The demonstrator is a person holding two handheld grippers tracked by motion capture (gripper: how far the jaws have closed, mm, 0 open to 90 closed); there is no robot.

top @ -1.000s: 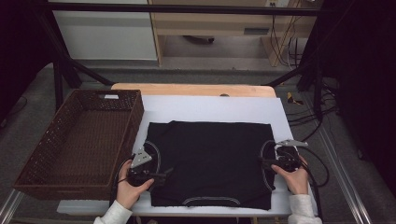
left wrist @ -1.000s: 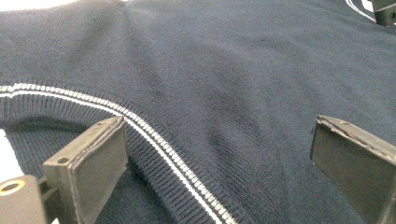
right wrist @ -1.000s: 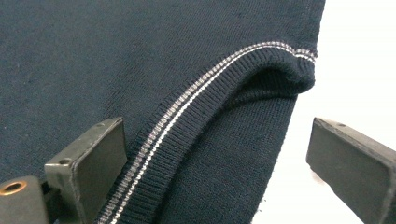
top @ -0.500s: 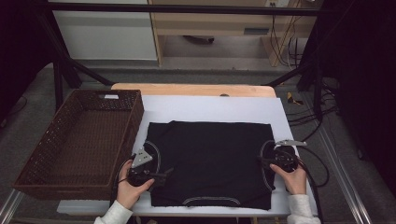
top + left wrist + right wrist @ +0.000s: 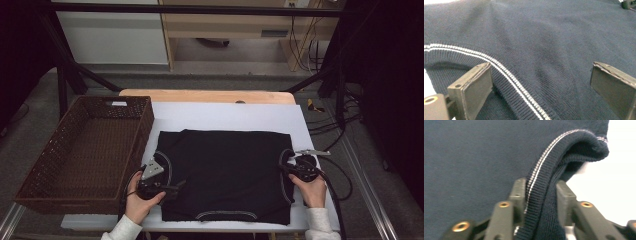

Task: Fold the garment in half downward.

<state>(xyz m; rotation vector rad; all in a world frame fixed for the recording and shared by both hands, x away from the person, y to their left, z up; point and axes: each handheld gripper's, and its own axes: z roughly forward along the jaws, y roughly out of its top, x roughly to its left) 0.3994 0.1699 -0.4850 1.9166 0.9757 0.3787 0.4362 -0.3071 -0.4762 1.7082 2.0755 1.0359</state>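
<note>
1. Dark sweater (image 5: 227, 175) lies flat mid-table; its near hem sits at the table (image 5: 225, 117) edge at 6 o'clock. Bare white strip at 12, narrow strip at 3.
2. Wicker basket (image 5: 80, 150) at 9 o'clock, just beside the sweater's left edge.
3. Left gripper (image 5: 541, 87): jaws wide apart over the striped ribbed band, not clamped.
4. Right gripper (image 5: 541, 195): jaws just closed in, clamped on the ribbed striped edge at 3.
5. Count: 1 sweater, 1 basket, 2 grippers.
</note>
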